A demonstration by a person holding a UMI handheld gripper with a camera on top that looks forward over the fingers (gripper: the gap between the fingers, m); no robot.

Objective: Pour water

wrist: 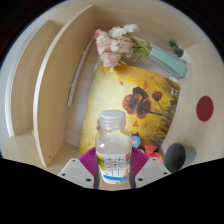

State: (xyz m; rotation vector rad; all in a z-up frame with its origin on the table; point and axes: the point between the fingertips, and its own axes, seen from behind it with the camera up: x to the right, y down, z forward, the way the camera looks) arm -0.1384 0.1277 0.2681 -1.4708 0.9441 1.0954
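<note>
Fingers clamp bottle; its base hidden btwn pads.

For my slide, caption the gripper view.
Gripper holding a clear water bottle upright between its fingers, before a floral cloth and flowers.

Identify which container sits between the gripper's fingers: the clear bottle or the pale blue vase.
The clear bottle with the white cap stands upright between the gripper fingers. The pale blue vase holding flowers lies tilted far beyond them.
</note>
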